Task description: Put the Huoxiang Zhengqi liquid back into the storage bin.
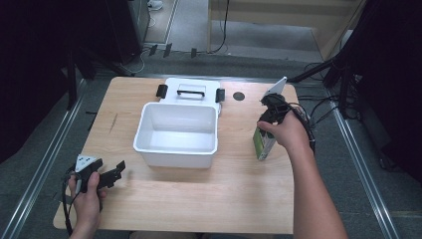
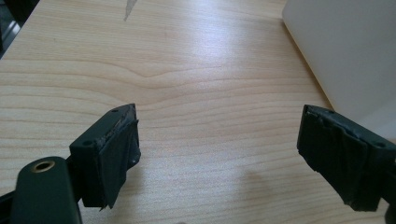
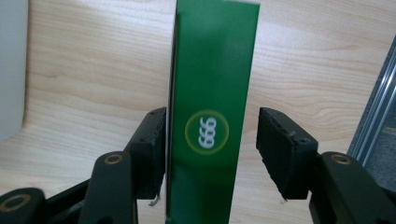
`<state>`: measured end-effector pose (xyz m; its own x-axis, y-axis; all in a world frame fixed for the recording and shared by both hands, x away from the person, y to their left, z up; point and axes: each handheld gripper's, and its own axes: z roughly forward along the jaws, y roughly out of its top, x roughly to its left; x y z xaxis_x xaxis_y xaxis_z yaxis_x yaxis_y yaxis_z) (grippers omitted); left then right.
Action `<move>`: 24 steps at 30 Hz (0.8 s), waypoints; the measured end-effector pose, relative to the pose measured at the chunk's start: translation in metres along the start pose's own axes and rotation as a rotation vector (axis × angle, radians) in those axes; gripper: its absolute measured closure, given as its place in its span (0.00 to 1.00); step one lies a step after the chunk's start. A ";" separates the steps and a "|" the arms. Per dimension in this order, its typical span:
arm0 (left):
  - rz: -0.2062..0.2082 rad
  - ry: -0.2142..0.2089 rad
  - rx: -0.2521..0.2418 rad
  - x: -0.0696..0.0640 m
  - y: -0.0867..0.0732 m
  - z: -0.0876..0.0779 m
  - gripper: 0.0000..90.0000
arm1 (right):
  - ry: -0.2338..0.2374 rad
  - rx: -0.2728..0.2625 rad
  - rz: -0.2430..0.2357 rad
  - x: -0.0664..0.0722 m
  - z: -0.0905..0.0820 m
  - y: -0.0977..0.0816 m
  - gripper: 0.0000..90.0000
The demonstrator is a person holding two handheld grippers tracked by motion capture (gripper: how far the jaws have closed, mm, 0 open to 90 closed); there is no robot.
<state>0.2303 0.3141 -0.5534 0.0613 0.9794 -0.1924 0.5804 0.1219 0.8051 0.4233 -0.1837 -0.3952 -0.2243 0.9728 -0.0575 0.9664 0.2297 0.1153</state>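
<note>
1. Surface [image 1: 199,199] of pale wood is carrying a white bin [image 1: 176,134] at its middle, with the bin's lid [image 1: 190,90], fitted with a black handle and two black latches, lying just behind it.
2. A green carton [image 1: 262,143] is standing upright on the surface, near the bin's right side.
3. The right hand-held gripper [image 3: 211,149] is straddling the carton from above; in the right gripper view one jaw is touching the carton's edge while the other is sitting just clear of it, so the jaws are not clamped.
4. The carton's green face is showing a round emblem reading "999".
5. The left hand-held gripper [image 2: 219,149] is resting low at the surface's near-left corner, its jaws spread wide over bare wood, holding nothing.
6. A person's left hand [image 1: 87,199] is gripping that tool.
</note>
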 end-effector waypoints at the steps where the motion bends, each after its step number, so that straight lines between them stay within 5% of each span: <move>1: 0.000 0.000 0.000 0.000 0.000 0.000 0.15 | 0.006 -0.002 0.009 0.001 0.001 0.002 0.53; 11: -0.001 -0.003 0.000 0.000 0.000 0.000 0.15 | 0.015 -0.016 -0.009 0.002 0.009 0.009 0.69; 14: -0.002 -0.003 0.000 0.000 0.000 0.000 0.15 | 0.019 -0.019 -0.049 0.002 0.008 0.008 0.71; 18: -0.001 -0.003 0.000 0.000 0.000 0.000 0.15 | 0.004 -0.034 -0.152 0.003 0.008 0.004 0.72; 24: -0.001 -0.001 0.001 0.000 0.000 0.000 0.15 | -0.006 -0.075 -0.405 0.004 0.006 -0.004 0.72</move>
<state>0.2305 0.3142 -0.5534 0.0612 0.9791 -0.1938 0.5816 0.1229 0.8041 0.4192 -0.1806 -0.4014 -0.5836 0.8033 -0.1189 0.7884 0.5956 0.1542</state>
